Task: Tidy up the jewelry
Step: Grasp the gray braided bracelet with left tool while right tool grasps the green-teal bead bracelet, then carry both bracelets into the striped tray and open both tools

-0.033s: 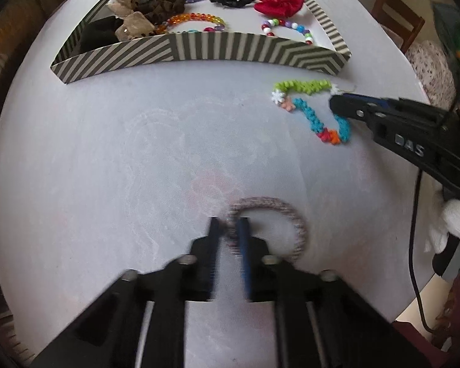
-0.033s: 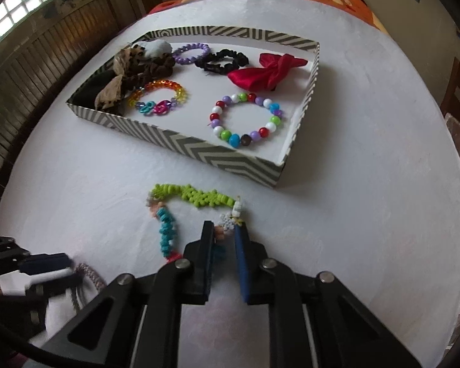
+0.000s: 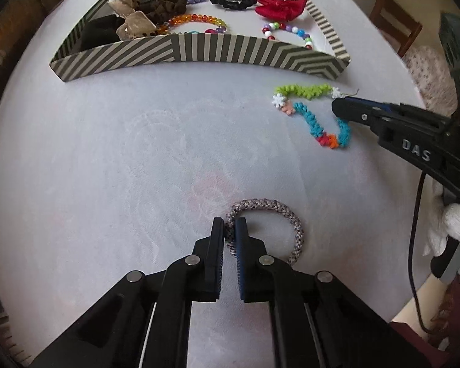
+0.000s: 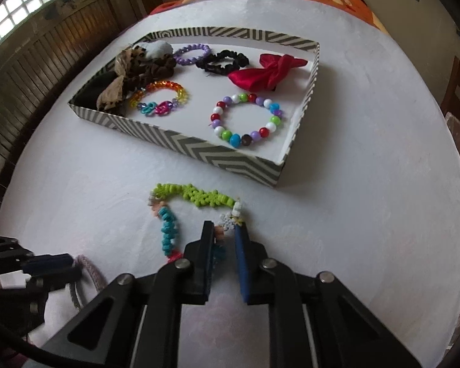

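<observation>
White cloth covers the round table [image 4: 368, 184], and a flat cardboard box with grey and white stripes [image 4: 199, 148] sits on it. Inside the box lie a bracelet of big round beads in many colours [image 4: 245, 119], a red cloth bow [image 4: 266, 70], a black scrunchie [image 4: 222, 59], a purple bead bracelet [image 4: 191, 52], an orange and yellow bead bracelet [image 4: 162, 96] and brown hair ties [image 4: 147, 67].

Just in front of the box lies a chain of small green, blue and red plastic beads [image 4: 193, 197]. The right gripper [image 4: 225, 236] is closing on its near end, with beads between the jaws.

Further from the box, the left gripper [image 3: 229, 233] is squeezed tight on a speckled grey woven hair band [image 3: 291, 224] that lies on the cloth.
</observation>
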Available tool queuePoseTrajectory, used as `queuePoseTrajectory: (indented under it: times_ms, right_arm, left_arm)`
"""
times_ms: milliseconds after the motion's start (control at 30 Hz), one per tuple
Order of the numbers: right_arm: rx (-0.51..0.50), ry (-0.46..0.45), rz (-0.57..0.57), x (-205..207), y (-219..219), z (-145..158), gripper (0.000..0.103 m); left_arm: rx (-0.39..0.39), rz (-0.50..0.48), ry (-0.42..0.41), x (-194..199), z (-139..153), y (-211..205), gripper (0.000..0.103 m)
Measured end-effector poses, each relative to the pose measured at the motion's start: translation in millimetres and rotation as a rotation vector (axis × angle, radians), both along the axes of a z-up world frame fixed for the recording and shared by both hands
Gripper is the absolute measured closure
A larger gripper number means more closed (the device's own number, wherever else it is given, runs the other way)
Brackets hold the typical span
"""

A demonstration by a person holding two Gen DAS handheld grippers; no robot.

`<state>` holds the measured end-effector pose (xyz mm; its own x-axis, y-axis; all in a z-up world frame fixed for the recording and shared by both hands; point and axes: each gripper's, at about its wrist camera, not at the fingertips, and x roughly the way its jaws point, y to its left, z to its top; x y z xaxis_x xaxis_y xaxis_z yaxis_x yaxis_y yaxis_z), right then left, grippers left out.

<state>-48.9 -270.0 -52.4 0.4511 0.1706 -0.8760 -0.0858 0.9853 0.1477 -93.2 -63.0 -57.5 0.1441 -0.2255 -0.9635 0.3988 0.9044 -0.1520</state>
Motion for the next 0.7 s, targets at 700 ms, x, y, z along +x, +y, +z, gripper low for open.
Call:
queuePoseTrajectory:
  times_ms: [700]
  right_arm:
    - [0.086,-0.118,-0.004,-11.2,-5.5,63.7,0.089]
  left_arm:
    - [-0.061,0.052,-0.074,22.0,40.2,17.8,0.103]
